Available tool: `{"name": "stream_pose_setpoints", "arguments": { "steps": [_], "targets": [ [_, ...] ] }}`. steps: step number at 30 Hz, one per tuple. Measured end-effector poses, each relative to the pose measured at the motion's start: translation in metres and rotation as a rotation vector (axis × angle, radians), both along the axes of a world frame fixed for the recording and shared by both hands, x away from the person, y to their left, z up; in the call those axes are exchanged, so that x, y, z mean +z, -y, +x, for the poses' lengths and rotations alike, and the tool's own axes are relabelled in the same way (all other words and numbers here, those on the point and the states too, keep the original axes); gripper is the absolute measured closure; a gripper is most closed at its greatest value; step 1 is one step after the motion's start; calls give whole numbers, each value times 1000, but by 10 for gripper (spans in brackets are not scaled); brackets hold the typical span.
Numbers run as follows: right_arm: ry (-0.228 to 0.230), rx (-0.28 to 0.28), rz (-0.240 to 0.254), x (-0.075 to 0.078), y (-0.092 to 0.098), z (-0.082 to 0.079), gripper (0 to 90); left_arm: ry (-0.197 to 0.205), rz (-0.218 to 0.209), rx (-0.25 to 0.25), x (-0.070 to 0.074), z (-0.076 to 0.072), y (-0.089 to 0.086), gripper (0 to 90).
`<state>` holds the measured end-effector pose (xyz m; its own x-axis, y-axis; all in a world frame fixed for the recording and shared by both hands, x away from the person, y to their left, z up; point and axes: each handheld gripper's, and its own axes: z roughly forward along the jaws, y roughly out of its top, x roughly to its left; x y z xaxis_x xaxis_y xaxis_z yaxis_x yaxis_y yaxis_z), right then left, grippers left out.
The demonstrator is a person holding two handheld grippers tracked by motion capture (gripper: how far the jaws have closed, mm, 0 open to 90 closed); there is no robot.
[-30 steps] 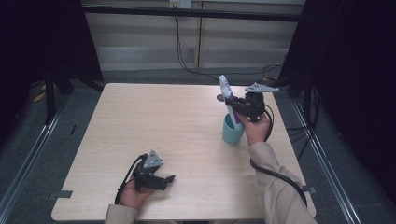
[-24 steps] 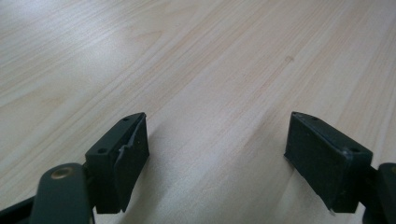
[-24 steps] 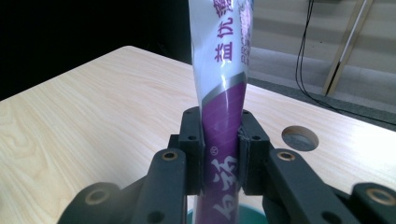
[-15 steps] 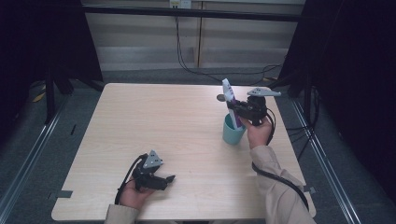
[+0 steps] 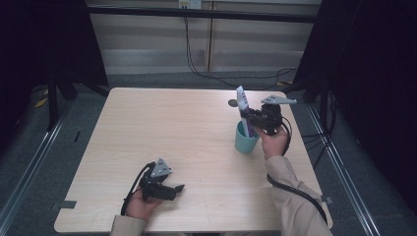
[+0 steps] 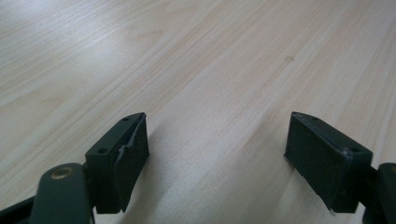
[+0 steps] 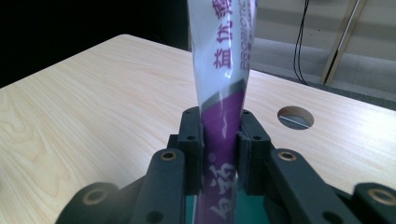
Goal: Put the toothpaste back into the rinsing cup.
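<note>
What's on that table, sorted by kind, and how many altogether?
Cups: 1, teal cup
Tubes: 1, purple-and-white tube, clamped in the right tongs
Handheld tongs: 2, counting the open left tongs
Total: 4

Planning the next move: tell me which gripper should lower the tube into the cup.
Right. The right gripper is shut on the purple-and-white tube directly above the teal cup; the left gripper lies open, far off.
</note>
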<state>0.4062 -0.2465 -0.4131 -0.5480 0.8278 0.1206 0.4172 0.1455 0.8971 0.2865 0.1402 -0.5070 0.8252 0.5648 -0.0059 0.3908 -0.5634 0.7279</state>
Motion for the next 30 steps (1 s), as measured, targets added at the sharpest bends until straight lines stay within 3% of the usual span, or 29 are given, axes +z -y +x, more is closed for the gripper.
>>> {"name": "stream_pose_setpoints", "arguments": {
  "steps": [16,30],
  "targets": [
    [-41,8,-35,-13,8,-12,738,-1,-4,0,0,0,0,210],
    [-39,12,-18,-16,10,-16,723,-2,0,3,0,0,0,210]
  ]
}}
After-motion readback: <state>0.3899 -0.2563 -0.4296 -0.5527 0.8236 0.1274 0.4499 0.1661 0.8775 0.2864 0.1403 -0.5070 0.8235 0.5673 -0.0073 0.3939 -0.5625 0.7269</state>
